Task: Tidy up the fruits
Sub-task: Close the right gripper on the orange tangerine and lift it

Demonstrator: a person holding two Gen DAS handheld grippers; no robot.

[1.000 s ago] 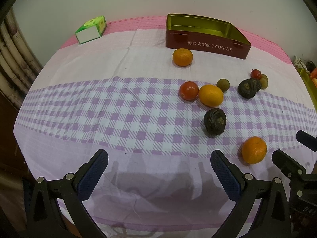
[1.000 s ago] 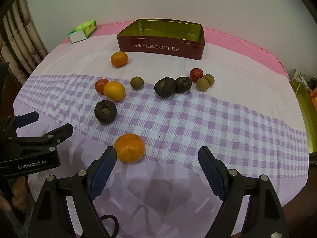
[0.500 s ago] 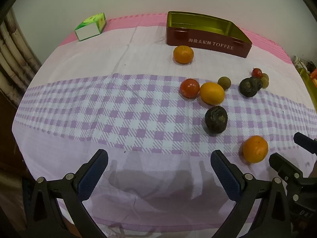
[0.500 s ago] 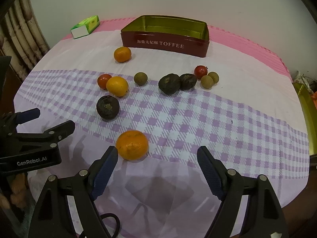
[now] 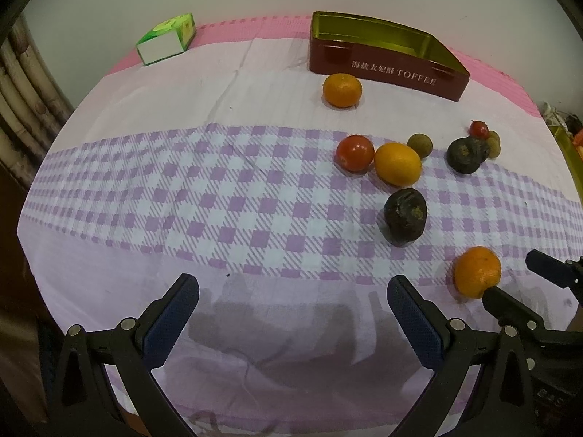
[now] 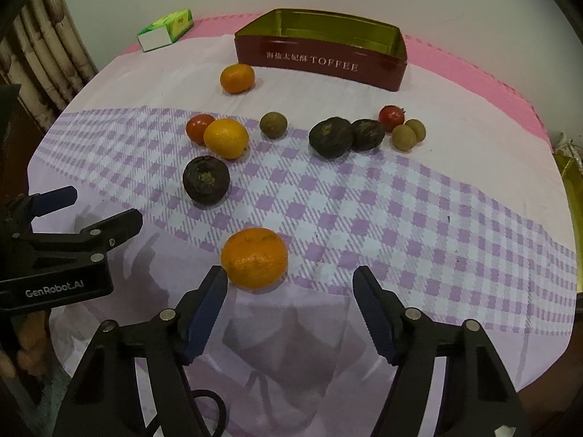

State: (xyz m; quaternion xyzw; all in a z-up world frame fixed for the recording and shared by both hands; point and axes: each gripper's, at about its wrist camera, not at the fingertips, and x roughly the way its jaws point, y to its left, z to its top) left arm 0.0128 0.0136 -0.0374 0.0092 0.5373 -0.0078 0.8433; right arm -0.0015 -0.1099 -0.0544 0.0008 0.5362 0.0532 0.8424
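While right gripper (image 6: 289, 284) fingers close, nothing pinched: orange (image 6: 254, 257) just ahead; left gripper (image 5: 291, 300) spread over bare cloth (image 5: 204, 196).

Fruits lie scattered on the tablecloth (image 6: 437, 218).
The tin (image 6: 320, 51) stands behind them; the carton (image 6: 165, 31) sits far left.

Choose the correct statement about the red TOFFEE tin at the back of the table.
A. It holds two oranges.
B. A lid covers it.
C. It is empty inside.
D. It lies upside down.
C: the right wrist view looks into the open TOFFEE tin and shows only its bare golden inside, while all the fruit, such as the nearest orange, lies on the tablecloth.
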